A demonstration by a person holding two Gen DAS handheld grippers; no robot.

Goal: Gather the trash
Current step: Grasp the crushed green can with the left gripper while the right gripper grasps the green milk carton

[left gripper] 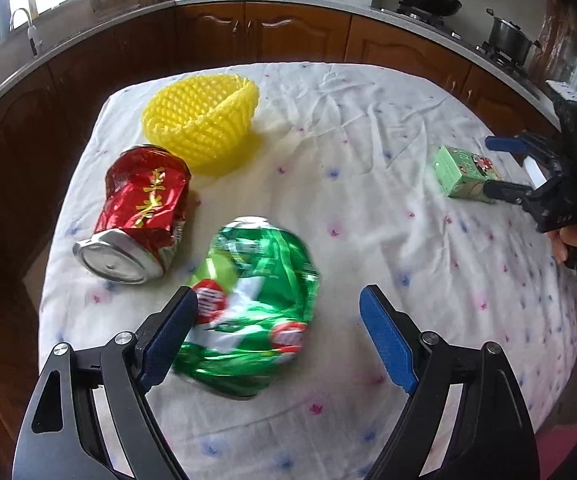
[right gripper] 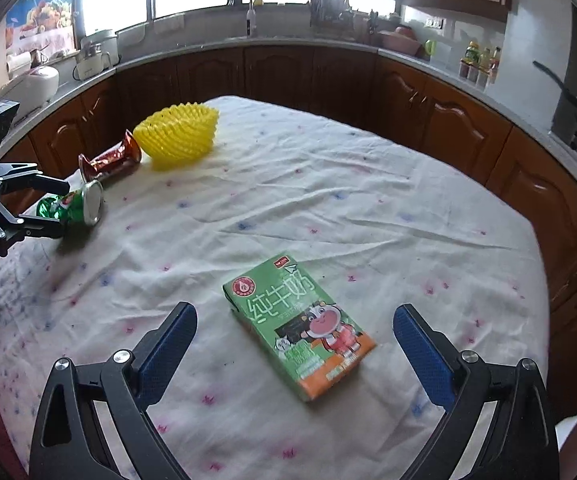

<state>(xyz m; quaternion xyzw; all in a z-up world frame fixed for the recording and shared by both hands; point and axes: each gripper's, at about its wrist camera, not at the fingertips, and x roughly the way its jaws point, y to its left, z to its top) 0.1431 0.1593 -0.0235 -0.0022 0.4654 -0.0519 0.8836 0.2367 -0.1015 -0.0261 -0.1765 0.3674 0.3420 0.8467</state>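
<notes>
A crushed green can [left gripper: 248,304] lies on the cloth-covered table [left gripper: 368,220], between the fingers of my open left gripper [left gripper: 278,308]; its left pad [left gripper: 168,332] touches or nearly touches the can. A crushed red can [left gripper: 140,212] lies to the left, with a yellow foam net [left gripper: 204,120] behind it. A green milk carton [right gripper: 300,324] lies flat between the fingers of my open right gripper [right gripper: 294,328], touching neither. In the right wrist view the left gripper [right gripper: 62,210] brackets the green can [right gripper: 72,208].
Brown kitchen cabinets and a grey counter [right gripper: 288,44] ring the table, with a sink tap [right gripper: 248,12], appliances [right gripper: 92,56] and bottles [right gripper: 480,60]. A wok [left gripper: 424,0] and a pot [left gripper: 508,36] sit on the stove.
</notes>
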